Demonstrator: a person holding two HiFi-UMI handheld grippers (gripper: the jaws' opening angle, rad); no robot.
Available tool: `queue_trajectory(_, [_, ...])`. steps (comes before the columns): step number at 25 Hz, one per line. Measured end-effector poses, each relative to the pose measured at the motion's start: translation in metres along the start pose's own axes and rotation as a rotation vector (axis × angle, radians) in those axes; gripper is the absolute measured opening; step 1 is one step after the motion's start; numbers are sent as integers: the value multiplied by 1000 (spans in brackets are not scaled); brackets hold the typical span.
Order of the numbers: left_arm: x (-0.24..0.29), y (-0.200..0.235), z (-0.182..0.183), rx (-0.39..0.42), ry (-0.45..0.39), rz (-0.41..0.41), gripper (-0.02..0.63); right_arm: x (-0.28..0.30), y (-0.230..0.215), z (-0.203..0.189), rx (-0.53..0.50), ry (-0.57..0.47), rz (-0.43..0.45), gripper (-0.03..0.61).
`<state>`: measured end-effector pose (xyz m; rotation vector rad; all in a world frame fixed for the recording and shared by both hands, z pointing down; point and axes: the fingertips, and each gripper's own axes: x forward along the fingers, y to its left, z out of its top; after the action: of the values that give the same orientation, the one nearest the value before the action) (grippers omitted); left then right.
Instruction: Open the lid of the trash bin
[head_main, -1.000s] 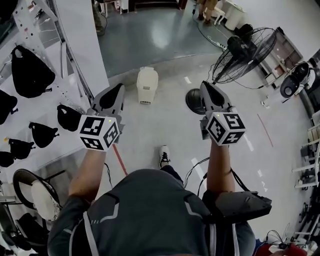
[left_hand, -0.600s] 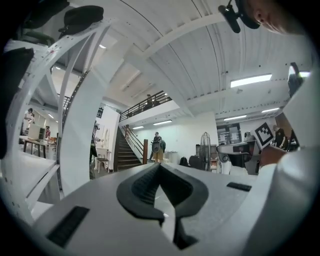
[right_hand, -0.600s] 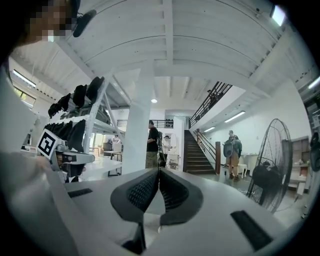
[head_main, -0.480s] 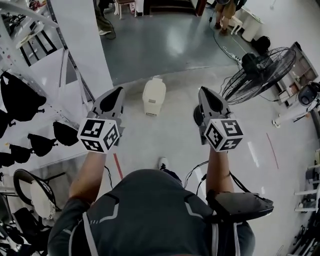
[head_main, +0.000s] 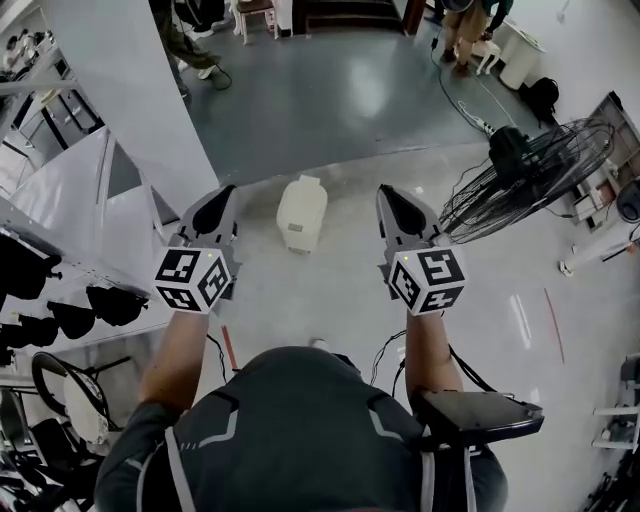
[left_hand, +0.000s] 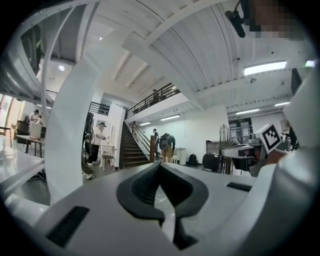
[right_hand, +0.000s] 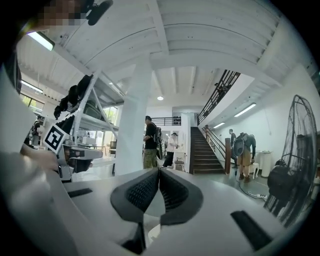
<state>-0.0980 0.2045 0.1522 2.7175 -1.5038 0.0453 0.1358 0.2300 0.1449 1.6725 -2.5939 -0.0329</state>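
A small white trash bin (head_main: 301, 213) stands on the pale floor ahead of me, with its lid down. In the head view it lies between my two grippers and a little beyond them. My left gripper (head_main: 222, 191) is held level to the bin's left, shut and empty. My right gripper (head_main: 384, 190) is level to the bin's right, also shut with nothing in it. In the left gripper view the left gripper (left_hand: 159, 165) has its pads together, as does the right gripper (right_hand: 159, 172) in its own view. Neither gripper view shows the bin.
A large standing fan (head_main: 540, 180) is at the right, with a cable across the floor. A white pillar (head_main: 130, 90) and a rack of black bags (head_main: 110, 300) stand at the left. People (head_main: 465, 20) stand far ahead near a staircase (left_hand: 132, 150).
The person has walked forward: the bin has come nearer and now sits between the two grippers. The fan has slid toward the right edge. Both grippers stayed shut.
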Motion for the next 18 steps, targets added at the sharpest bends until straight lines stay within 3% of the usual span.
queue_trajectory(8, [69,-17,-12,10,53,-16,9,27,-60,-14,19,3,8,28])
queue_trajectory(18, [151,31,-32,-19,59,-72,9,96,-90,-33,36,26,-49,28])
